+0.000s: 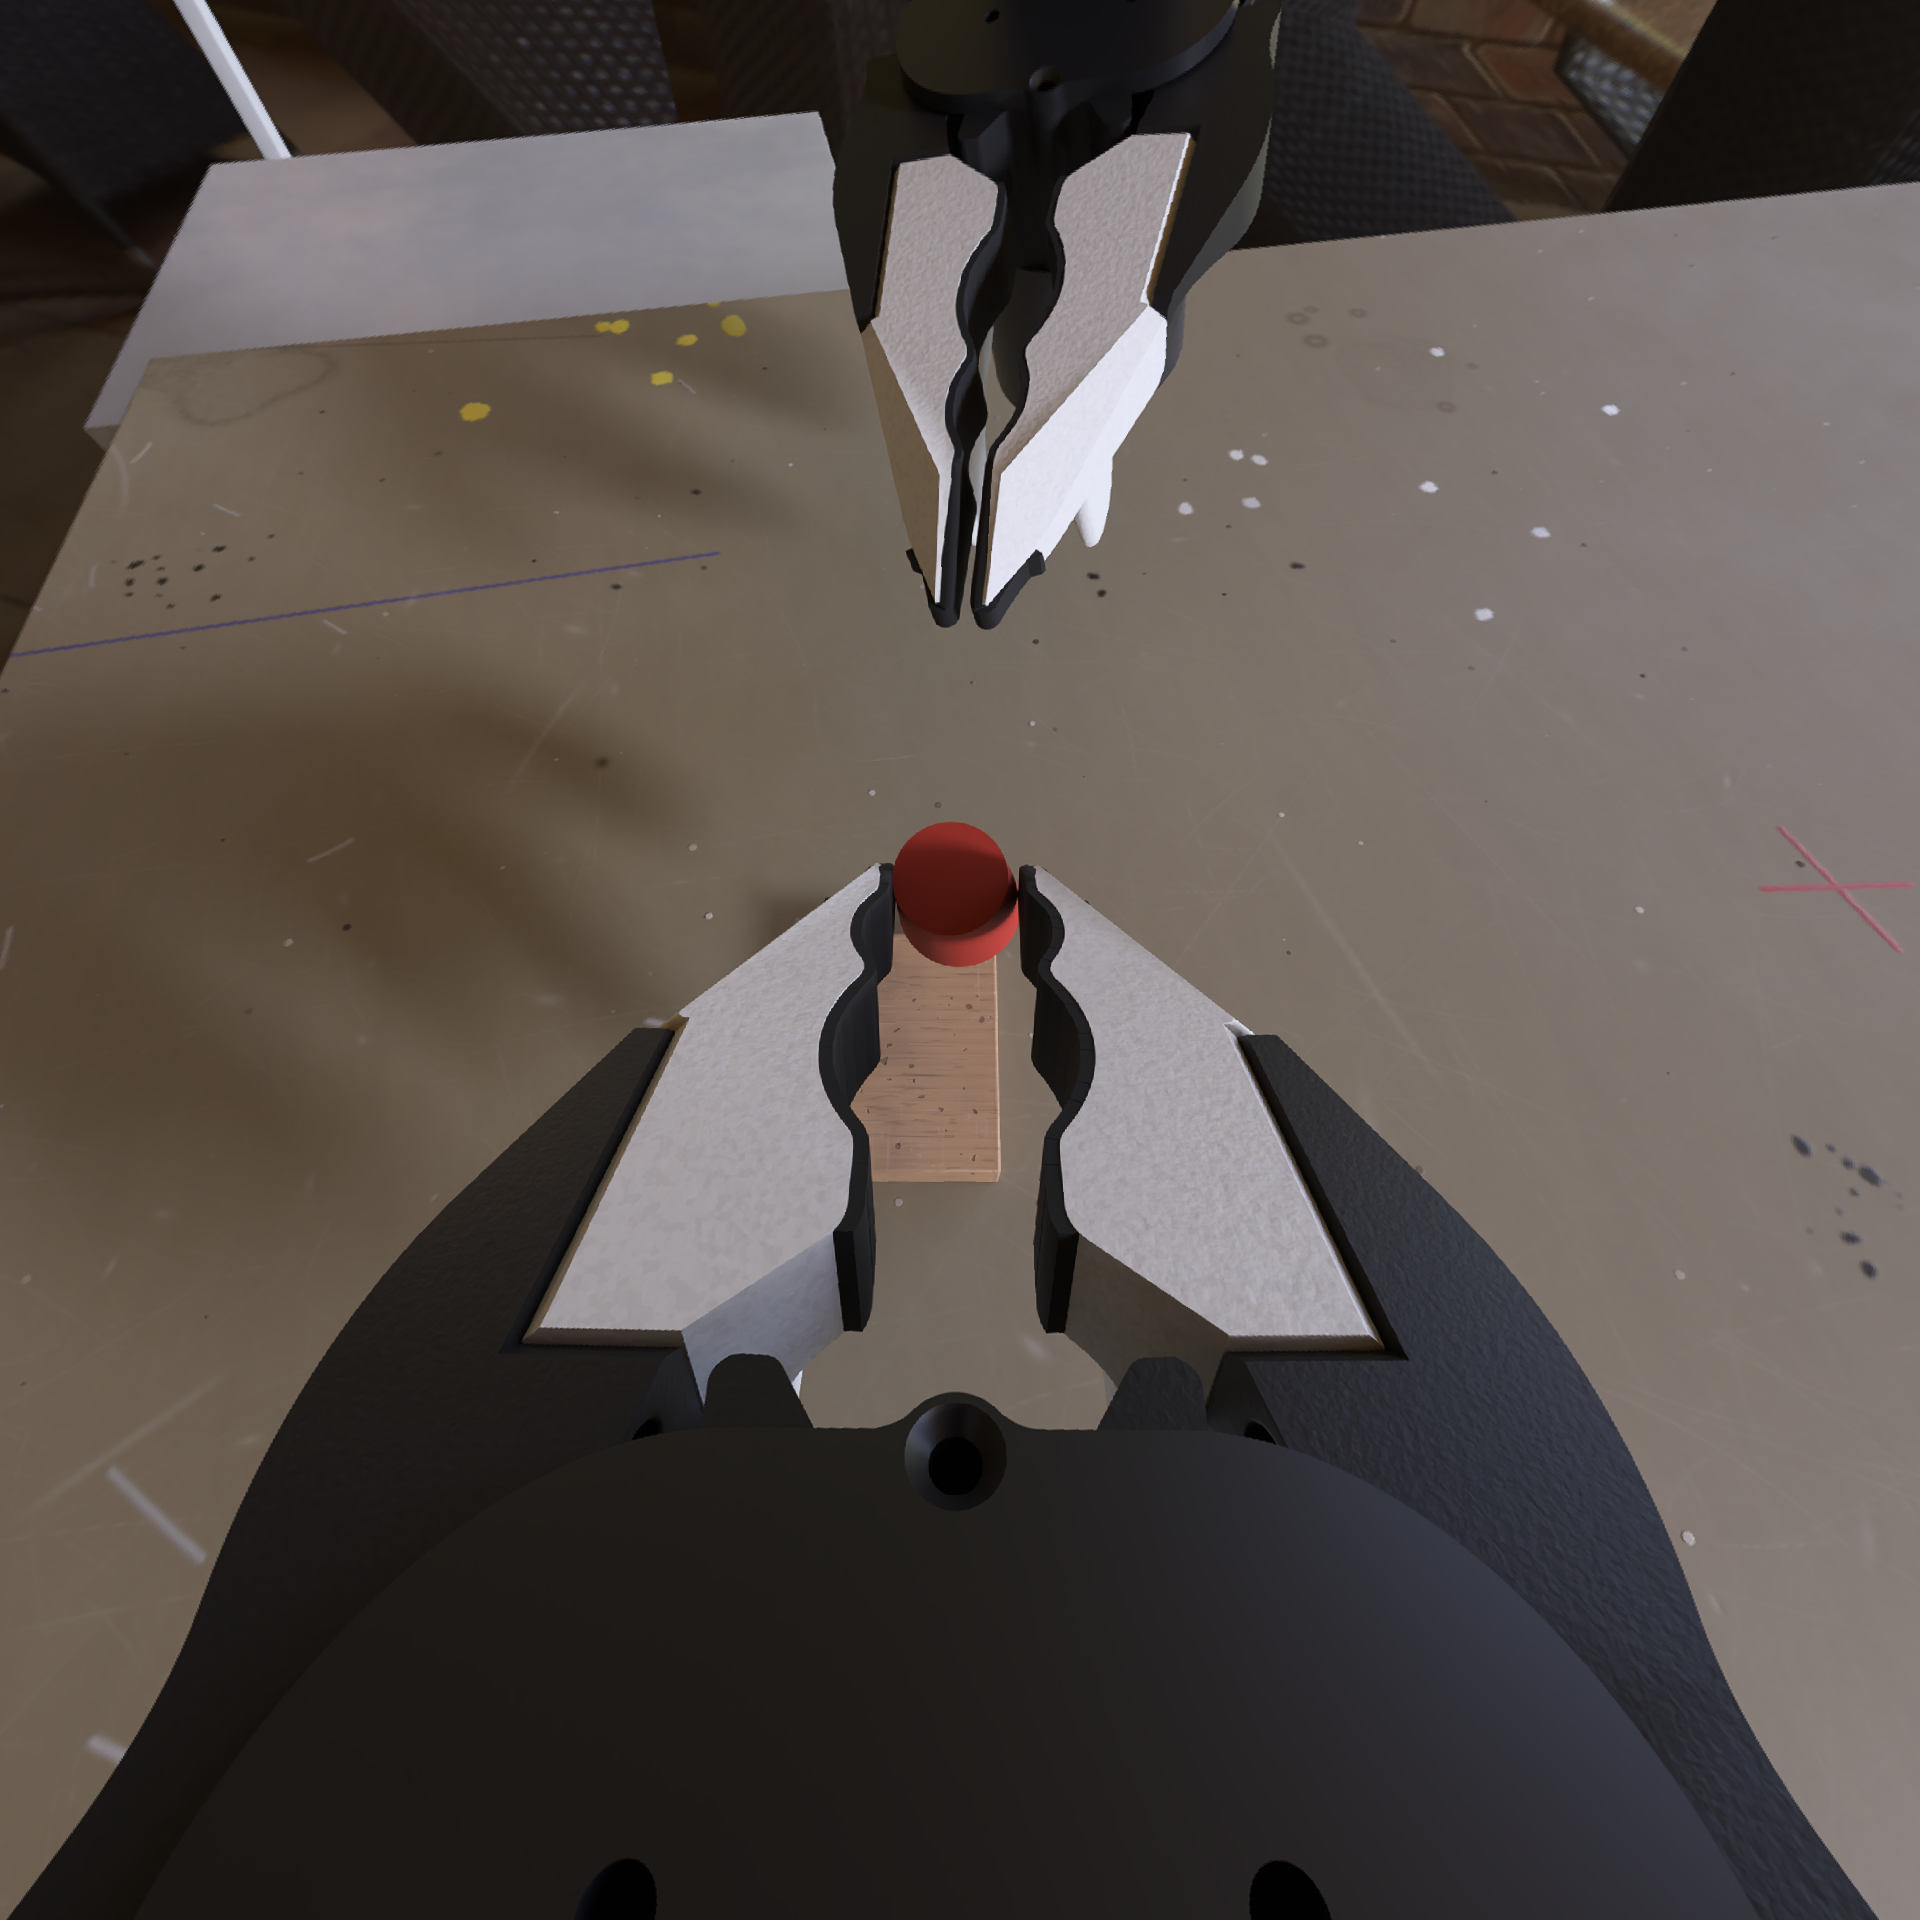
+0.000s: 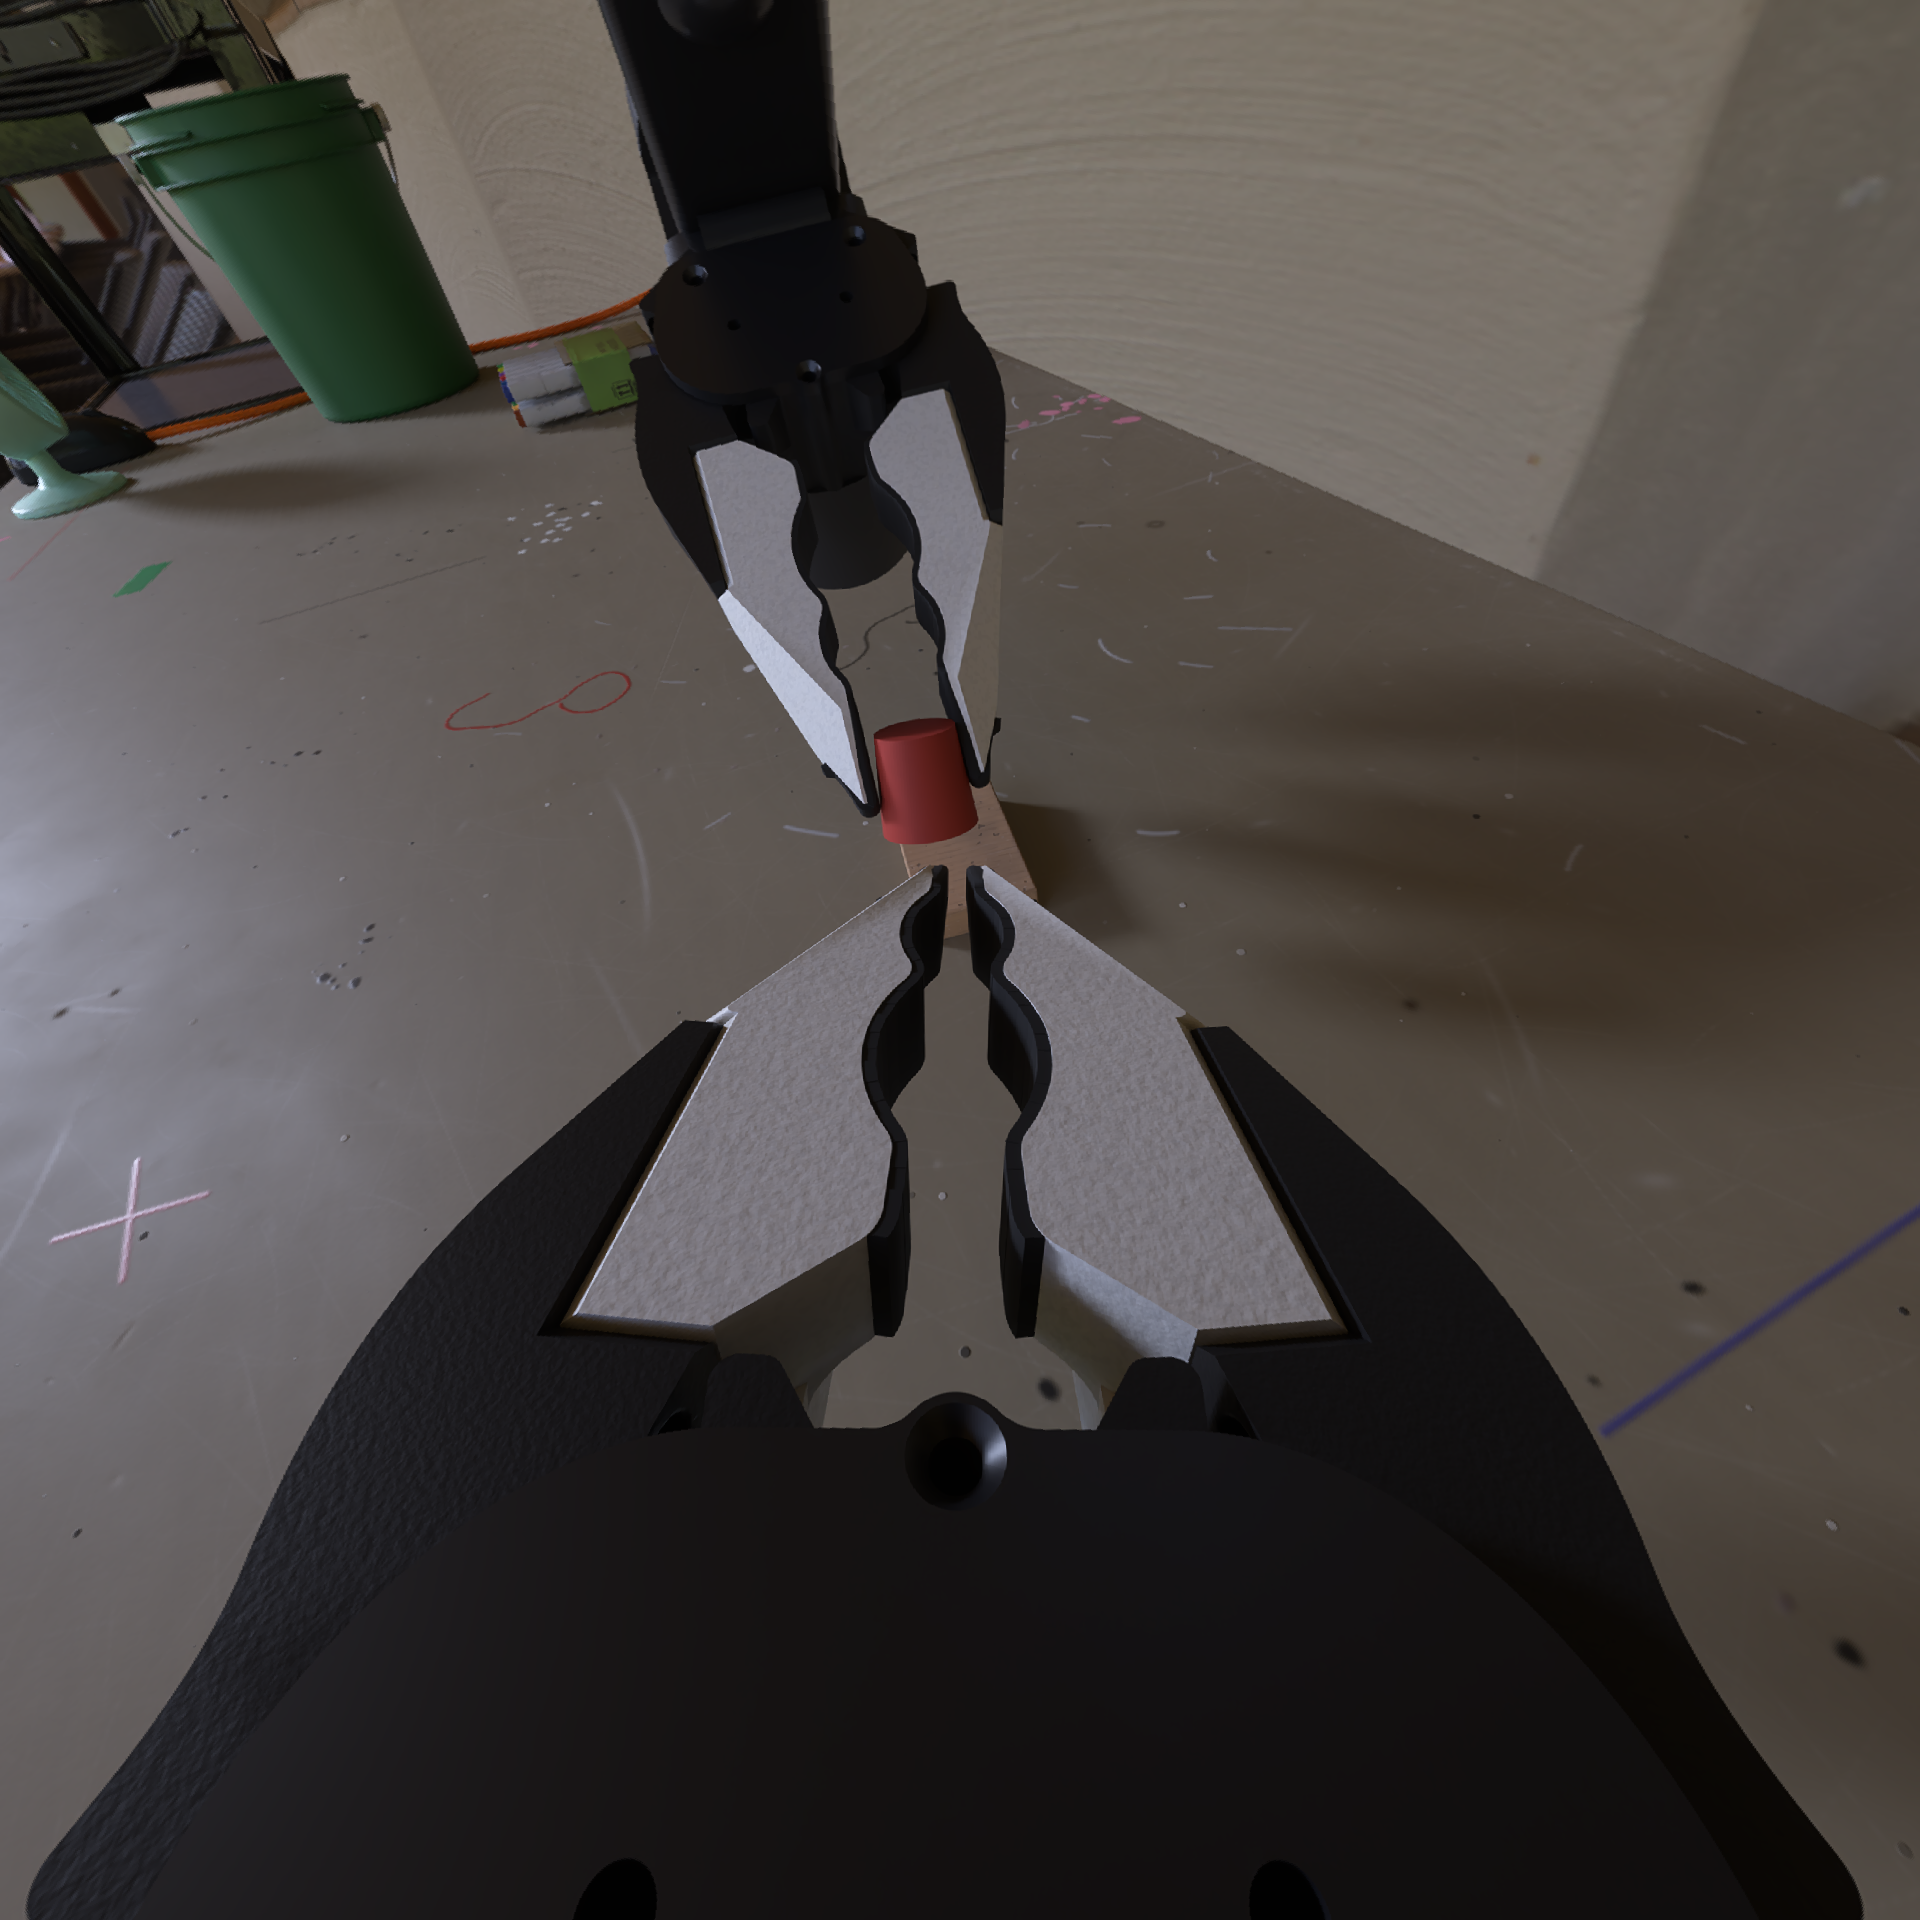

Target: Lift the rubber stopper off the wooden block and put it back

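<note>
The small red tapered rubber stopper point(image 1: 954, 894) stands upright, wide end down, on one end of the pale speckled wooden block point(image 1: 937, 1070), which lies flat on the scuffed grey-brown counter point(image 1: 416, 831), well away from every counter edge visible in the left wrist view. The left hand-held gripper point(image 1: 954, 883) straddles the stopper: its black fingertips point(image 1: 881, 894) sit on either side of the upper half, touching or very nearly so; I cannot tell whether the stopper is clear of the block, since the right wrist view shows its base at the block's top face. The right hand-held gripper point(image 2: 954, 878) hangs apart, fingers pressed almost together on nothing, tips aimed at the block's near end. Handling judgement: the stopper looks light, slightly compliant and grippy, not fragile. The taper narrows upward, so a high pinch could squeeze it downward and out; a hold at mid-height or lower, across the round side, seems safer. The block is unrestrained and may shift on replacement.
</note>
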